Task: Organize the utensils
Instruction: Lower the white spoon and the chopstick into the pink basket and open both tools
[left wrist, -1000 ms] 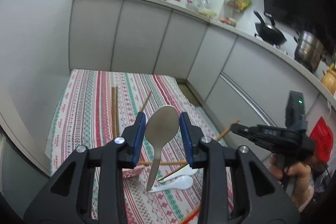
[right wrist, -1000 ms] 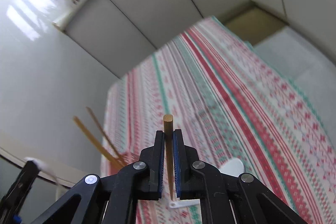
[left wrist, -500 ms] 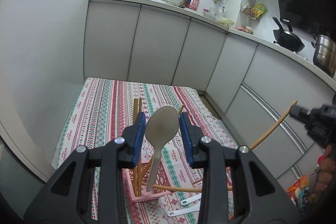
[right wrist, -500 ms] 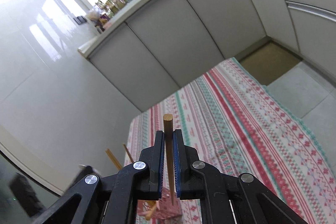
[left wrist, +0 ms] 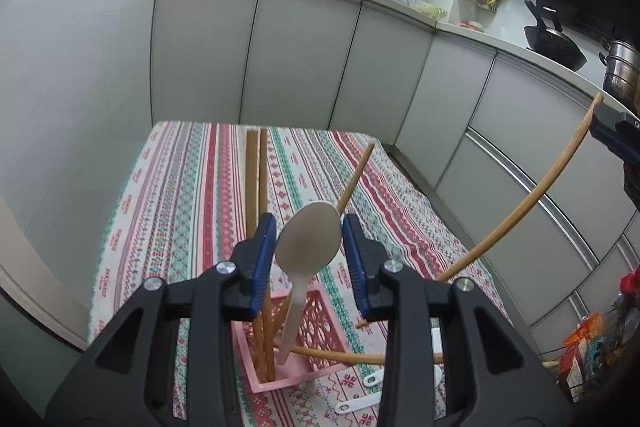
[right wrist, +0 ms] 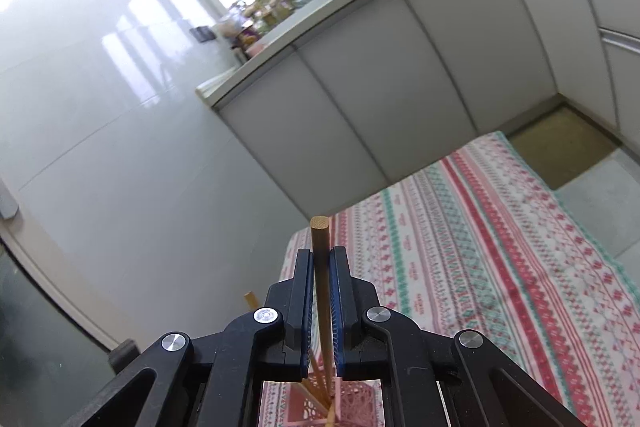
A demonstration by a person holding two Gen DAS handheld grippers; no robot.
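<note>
The left tool (left wrist: 308,241) grips a pale spoon (left wrist: 308,247) by its bowl, the handle dipping into the pink basket (left wrist: 316,323) on the striped tabletop (left wrist: 188,211), among upright chopsticks (left wrist: 254,187). The right tool (right wrist: 320,291) is clamped on one chopstick (right wrist: 320,251) slanting toward that basket. Since a second ago the basket has come nearer beneath both tools.

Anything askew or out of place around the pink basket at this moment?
One chopstick lies slanted across the pink basket, poking out over its rim instead of standing upright like the pair at its left side. Two white spoons lie loose on the striped cloth beside the basket.
</note>
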